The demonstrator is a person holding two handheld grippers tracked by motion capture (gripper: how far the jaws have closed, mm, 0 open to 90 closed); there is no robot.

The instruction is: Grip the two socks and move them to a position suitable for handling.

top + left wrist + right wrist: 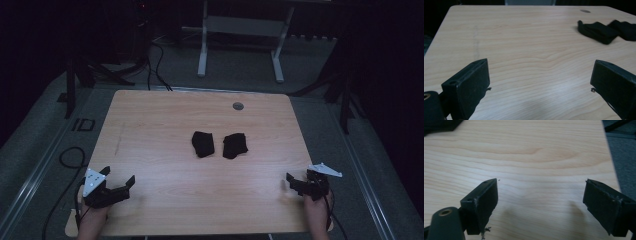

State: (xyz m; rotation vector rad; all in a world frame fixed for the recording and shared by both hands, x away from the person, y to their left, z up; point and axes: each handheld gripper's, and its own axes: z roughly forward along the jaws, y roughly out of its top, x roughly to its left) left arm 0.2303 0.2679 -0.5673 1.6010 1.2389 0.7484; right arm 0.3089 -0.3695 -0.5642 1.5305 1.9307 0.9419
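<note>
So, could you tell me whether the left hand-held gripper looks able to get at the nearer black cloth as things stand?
Probably yes: the left hand-held gripper is open, and bare table lies between it and the left black cloth, nothing blocking.

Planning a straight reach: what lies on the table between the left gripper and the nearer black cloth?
Nothing. In the high view, bare wood runs from the left gripper to the nearer black cloth; the left gripper view shows the same bare stretch of table.

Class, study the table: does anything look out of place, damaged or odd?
Nothing stands out. Two black cloth pieces lie crumpled mid-table, side by side. Left gripper and right gripper sit open at the near corners.
</note>
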